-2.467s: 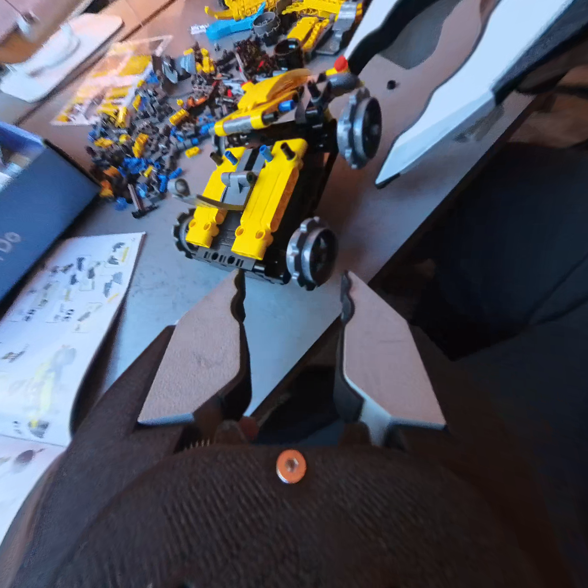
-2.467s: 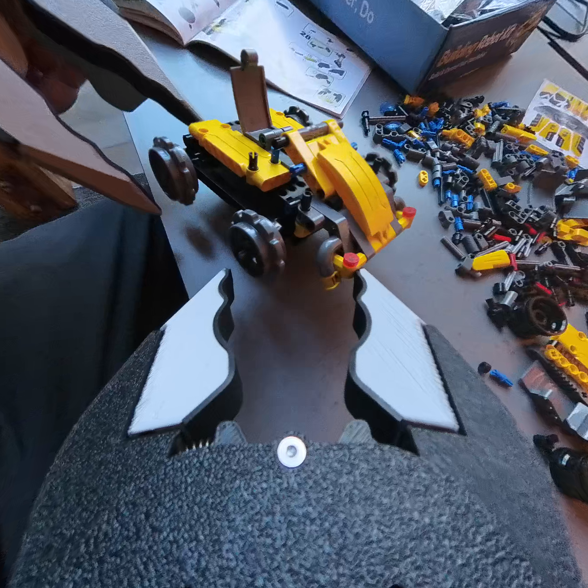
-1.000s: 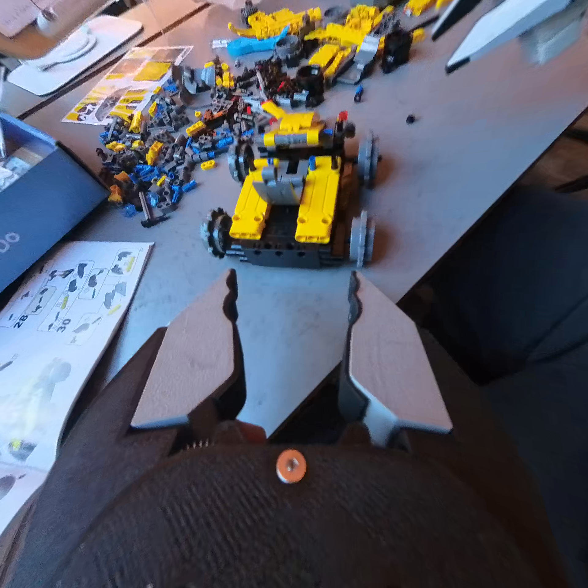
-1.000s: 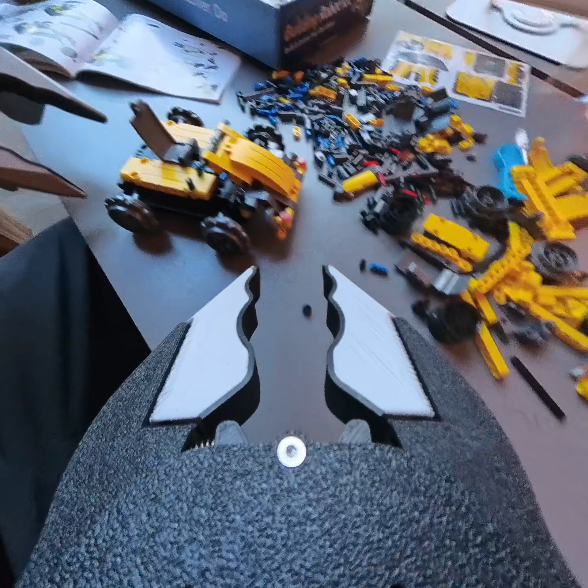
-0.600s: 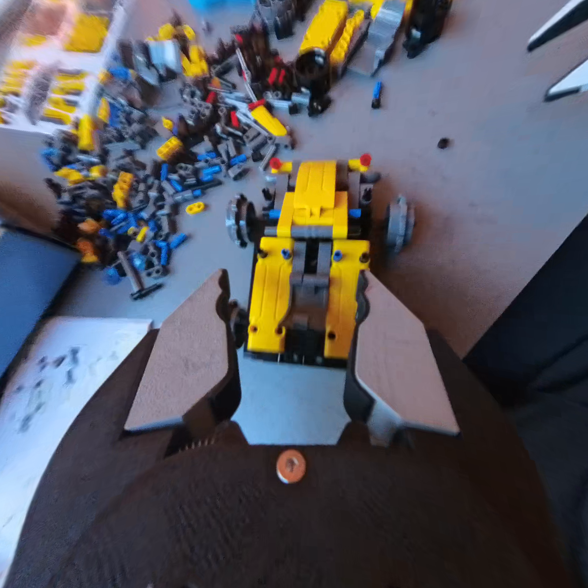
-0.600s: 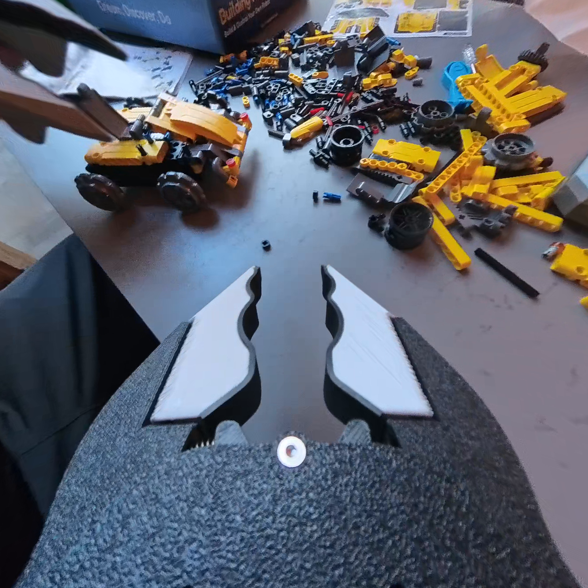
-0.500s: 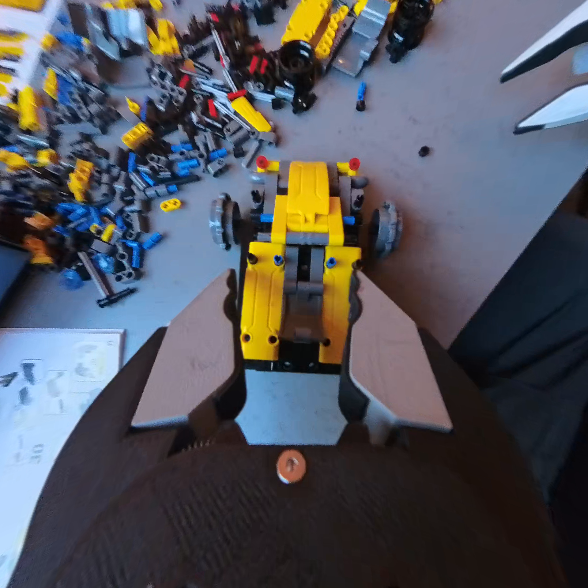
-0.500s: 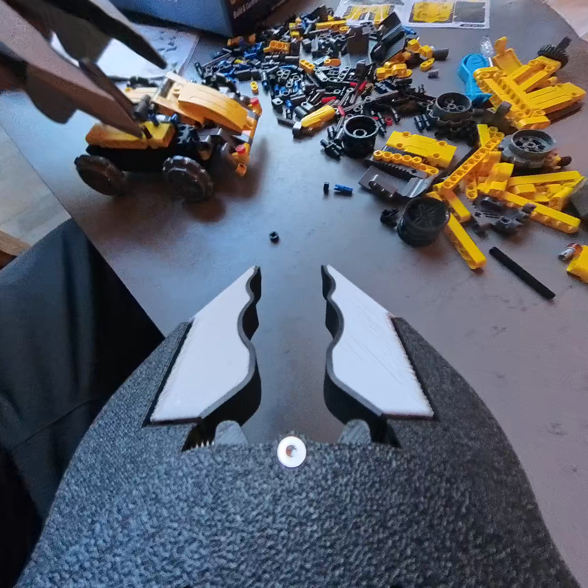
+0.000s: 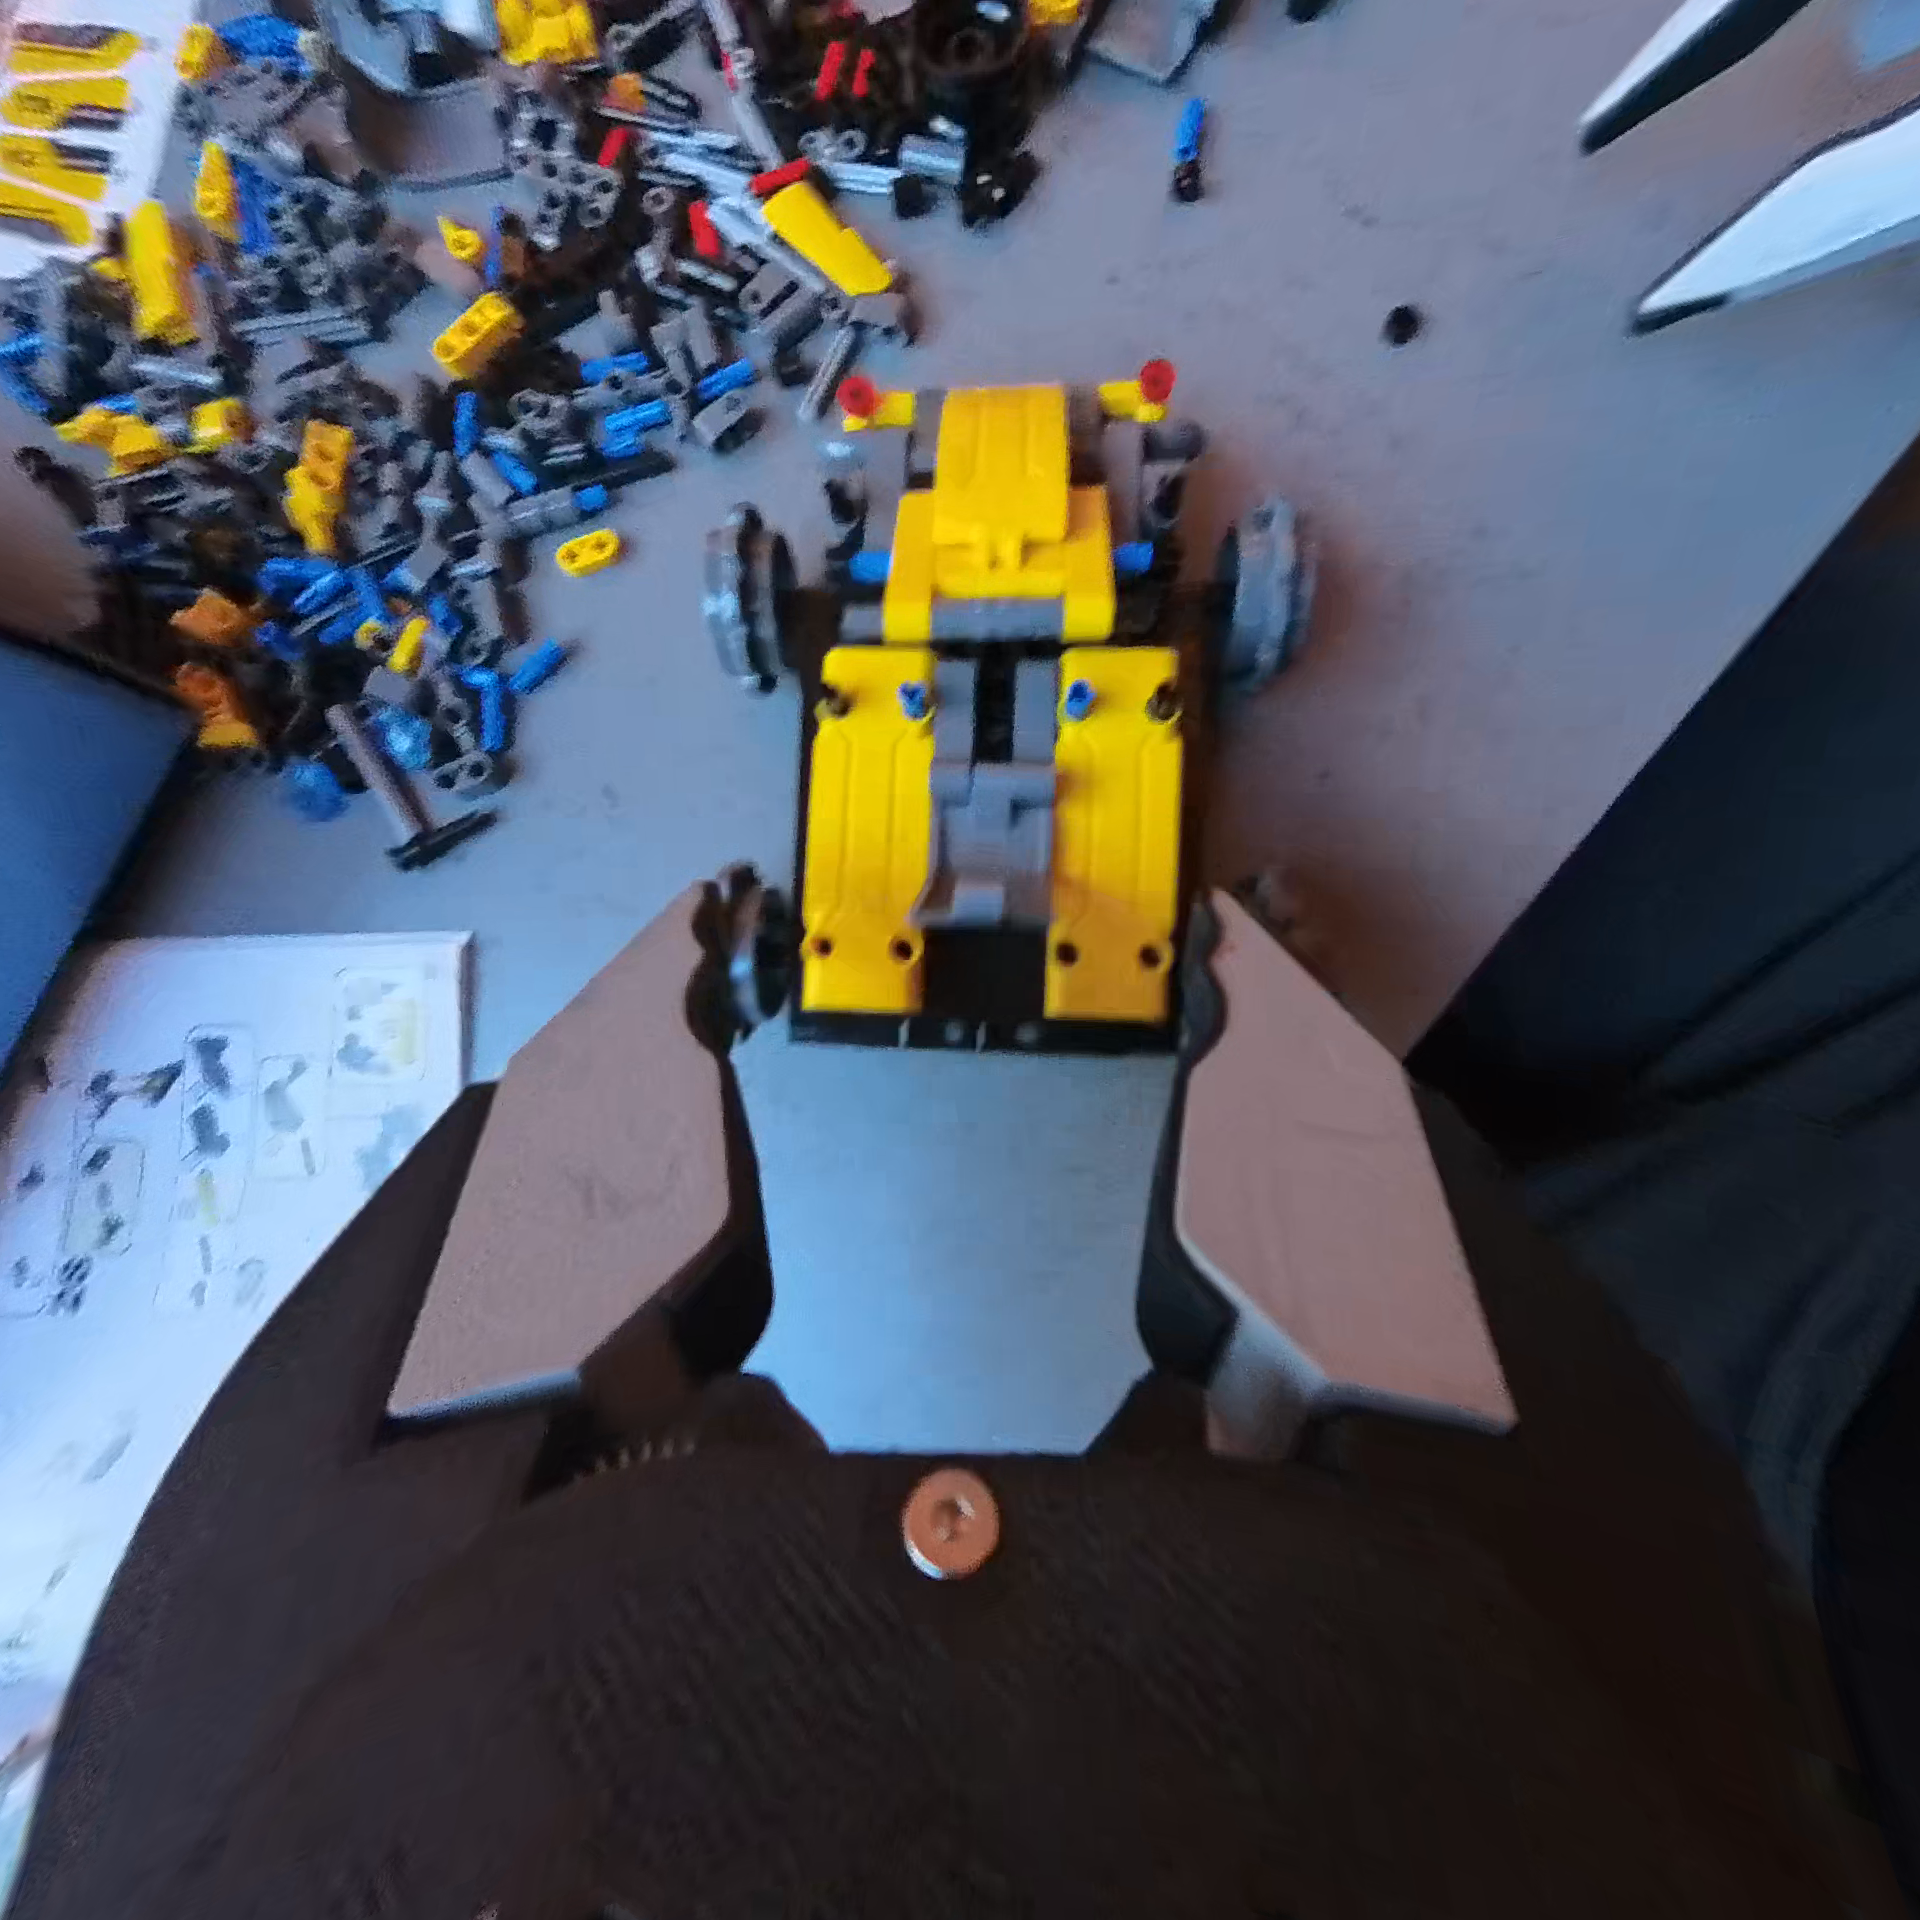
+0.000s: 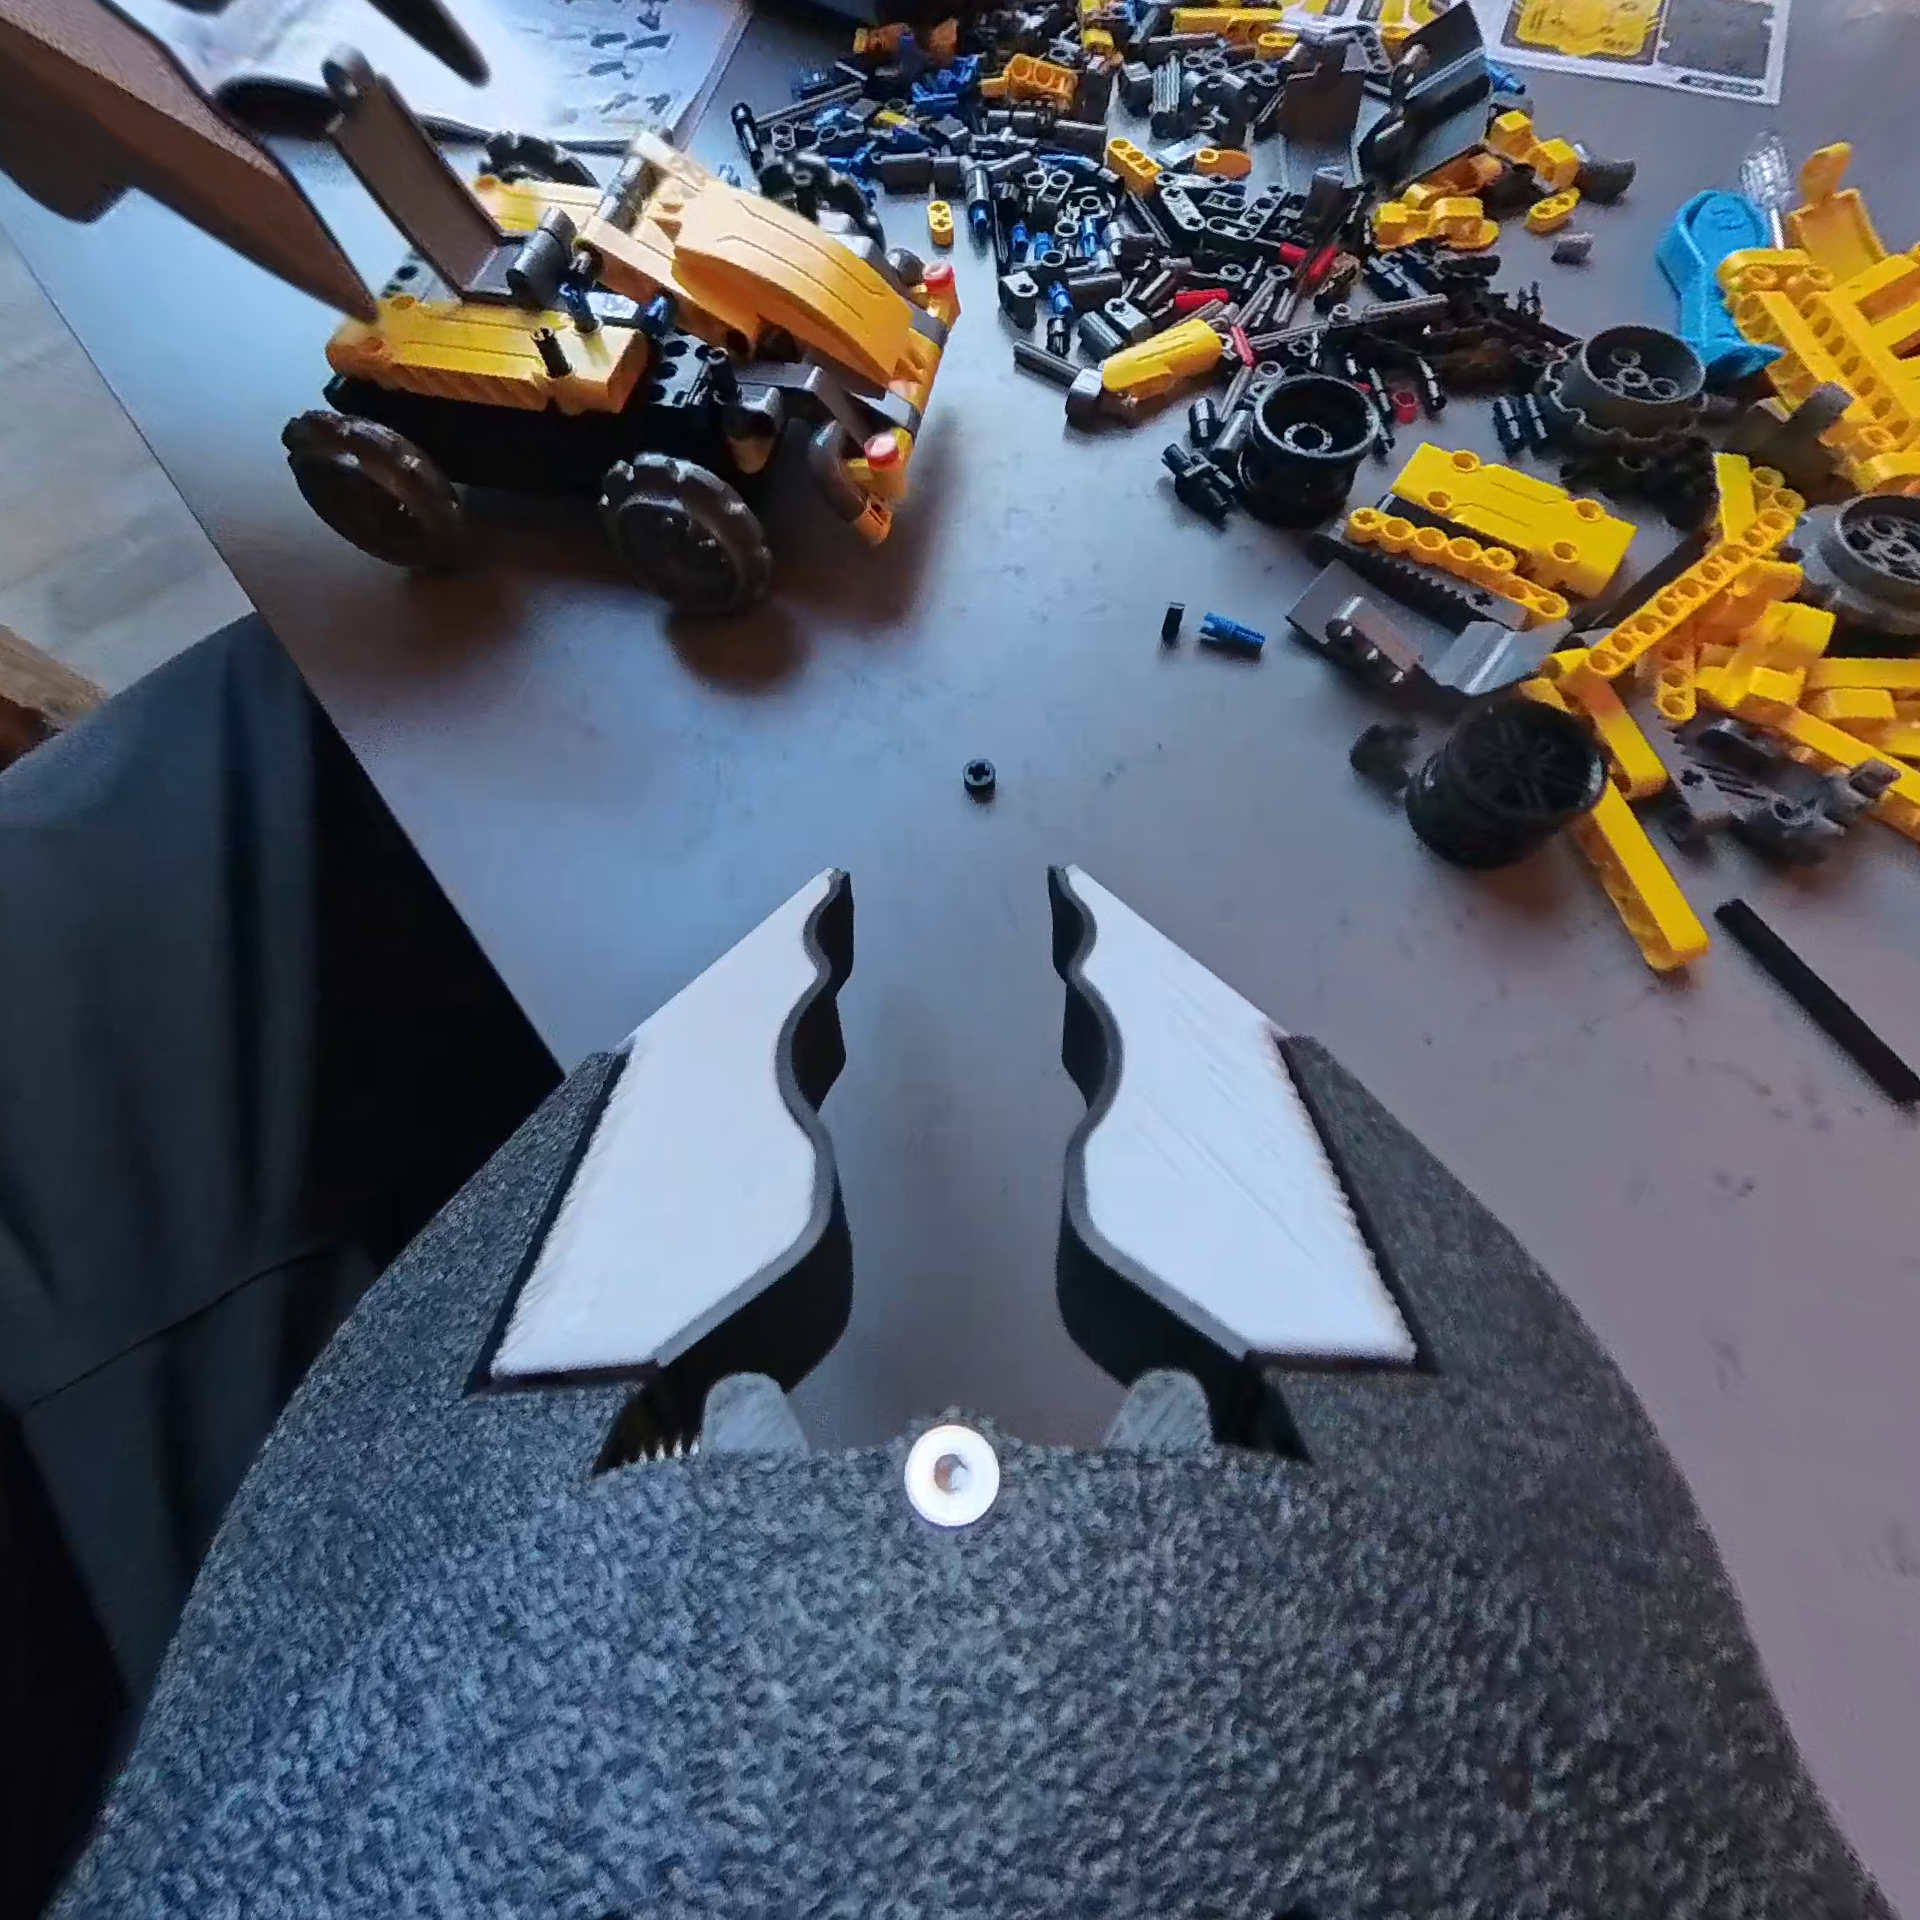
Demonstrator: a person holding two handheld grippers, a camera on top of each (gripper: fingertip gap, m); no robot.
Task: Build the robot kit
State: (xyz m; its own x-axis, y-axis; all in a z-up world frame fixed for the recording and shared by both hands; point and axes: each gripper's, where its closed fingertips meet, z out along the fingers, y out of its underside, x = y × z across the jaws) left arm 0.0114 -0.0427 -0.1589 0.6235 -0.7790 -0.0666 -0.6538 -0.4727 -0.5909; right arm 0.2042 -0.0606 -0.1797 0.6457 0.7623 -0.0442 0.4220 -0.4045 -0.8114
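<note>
Yellow brick car sits between left hand-held gripper fingertips.

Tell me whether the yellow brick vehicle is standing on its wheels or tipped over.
Upright: the yellow brick vehicle stands on the table on its wheels, body level.

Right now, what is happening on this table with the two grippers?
The left gripper is open, its fingertips on either side of the rear of a yellow and black brick vehicle standing on the grey table. The right gripper is open and empty above the table, near a small black piece. Loose bricks lie scattered behind.
</note>
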